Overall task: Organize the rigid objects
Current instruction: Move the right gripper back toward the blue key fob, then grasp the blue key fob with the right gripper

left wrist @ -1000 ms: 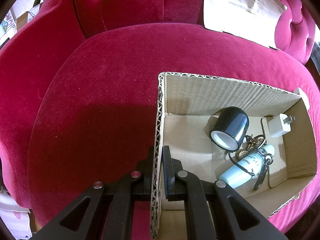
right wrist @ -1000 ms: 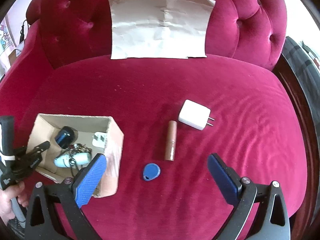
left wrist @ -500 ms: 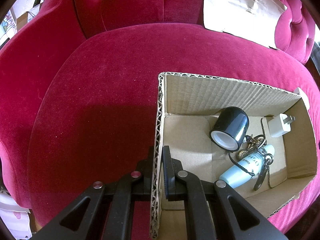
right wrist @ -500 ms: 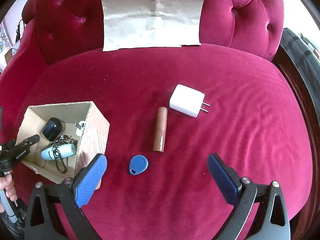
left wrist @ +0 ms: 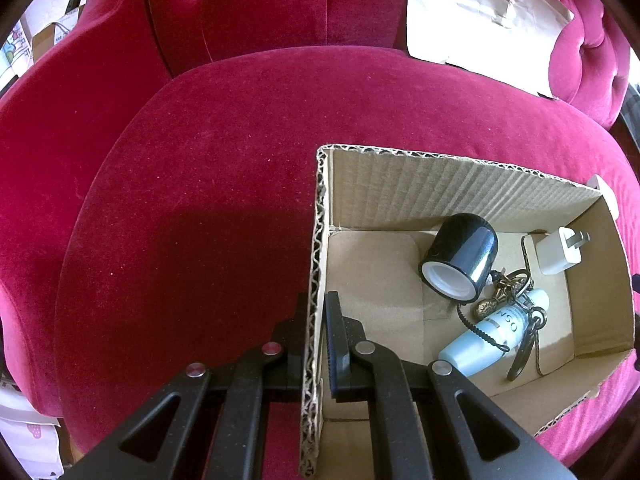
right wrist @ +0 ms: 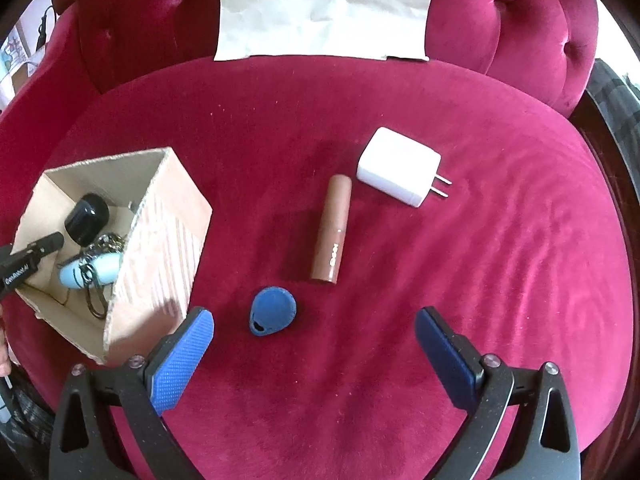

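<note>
Cardboard box [right wrist: 160,248] is my landmark, sitting at the left of the red velvet seat [right wrist: 500,280]. My left gripper [left wrist: 318,344] is clamped shut on the box's near-left wall, one finger outside and one inside, steadying it. Inside the box lie a black cap [left wrist: 460,258], a pale blue bottle [left wrist: 492,332] tangled with a keyring [left wrist: 508,292], and a small white plug [left wrist: 558,254]. Just right of the box, on the velvet, lies the blue key fob [right wrist: 273,311]; further right lies the brown tube [right wrist: 332,229], its long axis running away from me and leaning slightly right at the far end; beyond that, farthest from the box, the large white charger [right wrist: 396,171], prongs pointing right. My right gripper [right wrist: 314,344] hangs spread wide with nothing in it, above the seat. The fob lies just ahead of its left finger [right wrist: 180,364], left of the gap's centre, so I judge a short shift toward the box would centre it. The right hand is clearly nearer.
</note>
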Action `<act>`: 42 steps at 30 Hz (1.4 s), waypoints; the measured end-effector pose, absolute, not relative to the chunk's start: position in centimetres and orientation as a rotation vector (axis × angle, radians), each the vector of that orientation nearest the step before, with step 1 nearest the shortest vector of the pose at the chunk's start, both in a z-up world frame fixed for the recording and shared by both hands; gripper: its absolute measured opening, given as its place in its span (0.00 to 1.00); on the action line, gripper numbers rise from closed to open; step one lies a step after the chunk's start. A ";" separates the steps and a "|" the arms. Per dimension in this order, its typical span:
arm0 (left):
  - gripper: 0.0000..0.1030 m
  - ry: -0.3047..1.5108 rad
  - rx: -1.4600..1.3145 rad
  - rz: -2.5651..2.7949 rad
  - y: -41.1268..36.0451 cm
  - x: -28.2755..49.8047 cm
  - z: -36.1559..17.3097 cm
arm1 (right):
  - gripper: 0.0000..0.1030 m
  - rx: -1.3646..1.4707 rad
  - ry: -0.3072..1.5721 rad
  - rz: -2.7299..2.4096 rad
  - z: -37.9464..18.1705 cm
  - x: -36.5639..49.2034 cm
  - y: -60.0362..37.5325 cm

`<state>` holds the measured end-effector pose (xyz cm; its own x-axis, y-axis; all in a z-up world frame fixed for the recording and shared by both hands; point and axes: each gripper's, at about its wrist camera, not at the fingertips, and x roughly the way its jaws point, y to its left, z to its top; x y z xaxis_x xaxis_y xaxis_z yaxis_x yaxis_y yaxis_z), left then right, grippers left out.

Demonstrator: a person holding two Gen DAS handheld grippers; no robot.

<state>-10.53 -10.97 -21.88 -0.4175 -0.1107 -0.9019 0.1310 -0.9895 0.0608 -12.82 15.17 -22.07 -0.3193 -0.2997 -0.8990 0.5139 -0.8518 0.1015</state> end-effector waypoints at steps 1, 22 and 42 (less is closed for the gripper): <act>0.06 0.029 1.608 -2.530 -11.0 -10.5 -21.9 | 1.00 1.432 0.284 -2.187 -22.3 -12.9 15.1; 0.06 0.029 1.607 -2.530 -11.0 -10.5 -21.9 | 0.72 1.437 0.325 -2.175 -24.2 -12.9 13.9; 0.06 0.023 1.604 -2.531 -10.7 -10.6 -21.9 | 0.27 1.416 0.311 -2.160 -22.7 -11.9 14.6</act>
<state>-10.56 -10.74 -21.89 -0.4195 -0.1139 -0.9006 0.1304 -0.9894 0.0644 -11.87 14.62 -22.74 -0.3071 -0.3067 -0.9009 0.5481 -0.8309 0.0960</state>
